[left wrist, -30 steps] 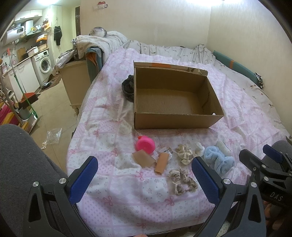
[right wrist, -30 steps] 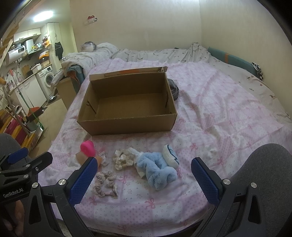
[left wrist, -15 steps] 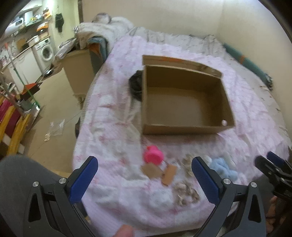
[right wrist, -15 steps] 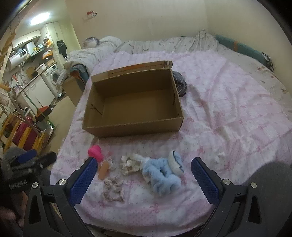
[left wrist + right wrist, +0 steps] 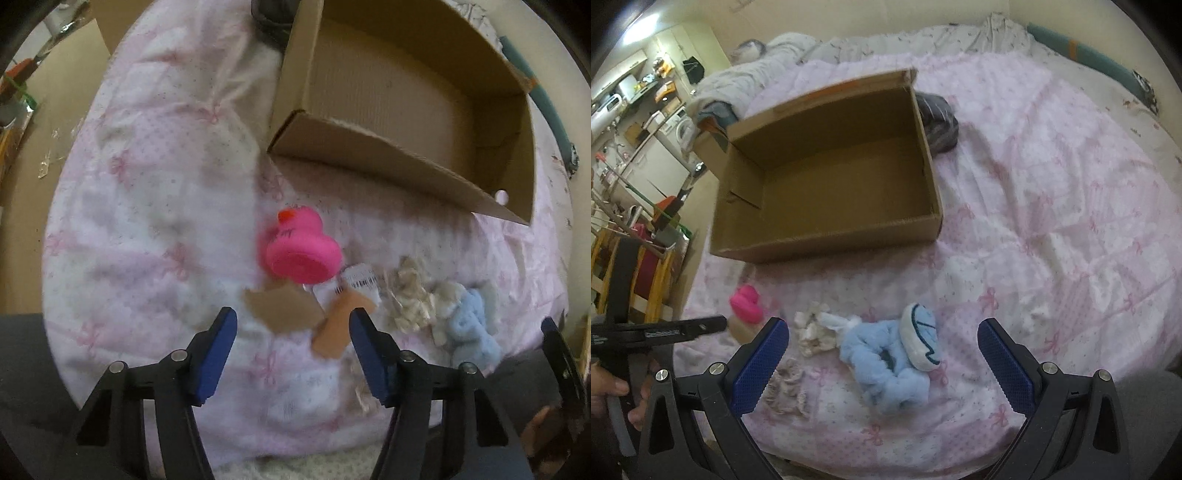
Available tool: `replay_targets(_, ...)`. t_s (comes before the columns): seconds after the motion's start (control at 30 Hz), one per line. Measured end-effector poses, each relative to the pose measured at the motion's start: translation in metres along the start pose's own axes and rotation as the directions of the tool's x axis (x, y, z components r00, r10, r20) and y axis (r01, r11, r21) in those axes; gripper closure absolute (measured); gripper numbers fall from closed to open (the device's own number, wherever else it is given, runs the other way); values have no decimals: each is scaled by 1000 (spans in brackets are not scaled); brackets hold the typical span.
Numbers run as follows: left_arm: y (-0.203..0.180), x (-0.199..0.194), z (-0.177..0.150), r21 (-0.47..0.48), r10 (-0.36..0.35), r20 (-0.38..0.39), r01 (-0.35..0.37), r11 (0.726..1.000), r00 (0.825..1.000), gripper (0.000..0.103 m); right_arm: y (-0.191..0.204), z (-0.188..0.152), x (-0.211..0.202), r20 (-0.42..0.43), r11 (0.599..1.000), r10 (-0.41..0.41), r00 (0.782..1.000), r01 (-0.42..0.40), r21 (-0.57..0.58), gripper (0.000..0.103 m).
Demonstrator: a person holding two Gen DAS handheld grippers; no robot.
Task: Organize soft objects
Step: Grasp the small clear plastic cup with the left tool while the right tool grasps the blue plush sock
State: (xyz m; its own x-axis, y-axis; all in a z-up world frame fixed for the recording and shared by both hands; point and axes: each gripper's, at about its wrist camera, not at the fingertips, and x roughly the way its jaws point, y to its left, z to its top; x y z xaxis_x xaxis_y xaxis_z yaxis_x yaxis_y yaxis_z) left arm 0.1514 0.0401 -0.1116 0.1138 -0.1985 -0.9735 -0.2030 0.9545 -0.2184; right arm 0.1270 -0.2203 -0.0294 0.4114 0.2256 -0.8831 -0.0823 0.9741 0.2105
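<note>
An open, empty cardboard box (image 5: 406, 99) (image 5: 831, 177) sits on the pink bedspread. In front of it lie a pink rubber duck (image 5: 301, 247) (image 5: 746, 301), a brown card piece (image 5: 284, 304), an orange pad (image 5: 338, 325), a beige scrunchie (image 5: 408, 297) (image 5: 814, 330), a second beige scrunchie (image 5: 786, 384) and a fluffy blue plush (image 5: 471, 328) (image 5: 894, 354). My left gripper (image 5: 291, 341) is open just short of the card piece, below the duck. My right gripper (image 5: 882, 354) is open, with the blue plush between its fingers.
A dark striped cloth (image 5: 938, 118) lies behind the box. The bed's left edge drops to the floor, where a washing machine (image 5: 677, 123) and a rack (image 5: 635, 236) stand. The left gripper's body (image 5: 657, 328) shows at the right wrist view's left side.
My left gripper has moved down and forward close to the duck and card pieces. My right gripper has moved forward over the blue plush. Both stay open.
</note>
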Motion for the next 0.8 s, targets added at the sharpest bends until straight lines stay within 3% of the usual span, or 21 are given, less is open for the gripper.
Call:
replay_targets(0.1, -2, 12, 1, 13, 14, 16, -14, 1000, 1000, 54, -3, -2, 7, -20, 1000, 15, 1000, -14, 27, 0)
replay_targets(0.17, 1, 22, 2, 7, 26, -3, -26, 1000, 1000, 68, -4, -1, 9, -24, 999, 16, 1000, -15, 35, 0)
replay_targets(0.27, 11, 26, 3, -13, 34, -6, -34, 999, 999, 79, -8, 0, 15, -34, 998, 22, 999, -21, 56, 0)
replay_targets(0.43, 28, 17, -4, -36, -15, -11, 14, 999, 1000, 92, -13, 0, 23, -52, 995, 36, 998, -31, 94, 0)
replay_targets(0.57, 40, -5, -13, -49, -52, 19, 52, 997, 998, 94, -17, 2, 28, -59, 993, 42, 997, -36, 113, 0)
replay_targets(0.67, 37, -25, -19, -1, -63, 46, 63, 998, 997, 94, -21, 4, 34, -87, 990, 56, 995, -44, 133, 0)
replay_targets(0.8, 36, -48, -30, 45, -74, 99, 70, 997, 992, 94, -28, 1, 51, -177, 985, 61, 982, -31, 171, 0)
